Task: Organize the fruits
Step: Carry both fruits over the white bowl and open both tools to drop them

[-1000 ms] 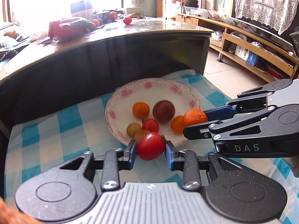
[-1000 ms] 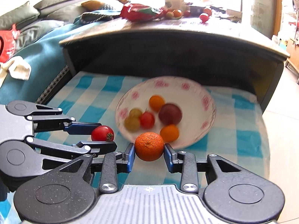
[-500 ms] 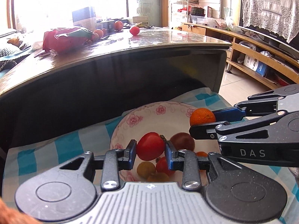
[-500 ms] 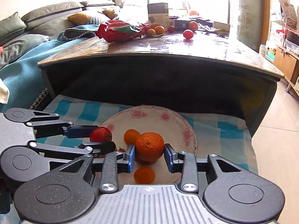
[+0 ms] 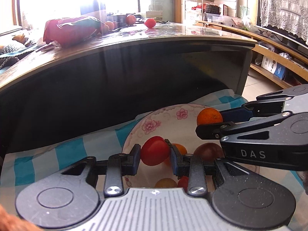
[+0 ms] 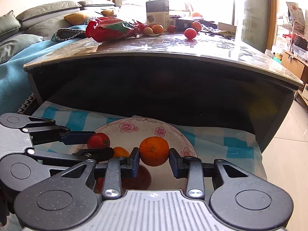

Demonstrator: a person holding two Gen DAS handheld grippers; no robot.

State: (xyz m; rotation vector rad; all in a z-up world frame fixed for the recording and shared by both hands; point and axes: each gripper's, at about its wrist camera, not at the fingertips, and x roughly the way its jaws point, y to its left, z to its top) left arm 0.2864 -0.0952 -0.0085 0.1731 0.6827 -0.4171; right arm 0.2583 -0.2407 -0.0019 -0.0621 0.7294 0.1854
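Note:
My left gripper [image 5: 154,154] is shut on a red tomato [image 5: 155,151] and holds it above the floral plate [image 5: 152,124]. My right gripper [image 6: 154,156] is shut on an orange [image 6: 154,151], also above the plate [image 6: 127,127]. In the left wrist view the right gripper [image 5: 209,123] with its orange [image 5: 209,117] is at the right. In the right wrist view the left gripper [image 6: 96,144] with its tomato [image 6: 98,140] is at the left. On the plate lie a dark plum [image 5: 207,151], a small orange fruit [image 6: 120,152] and other small fruits, partly hidden.
The plate sits on a blue checked cloth [image 5: 67,154] on a low surface. A dark glass-topped table [image 6: 173,46] rises behind it, with a red bag [image 6: 113,28], a box [image 6: 157,12] and loose fruits such as a red tomato [image 6: 190,33]. A sofa is at the left.
Both grippers have moved forward over the plate with their fruits still held. The plate now lies lower in both views and the table edge looms closer.

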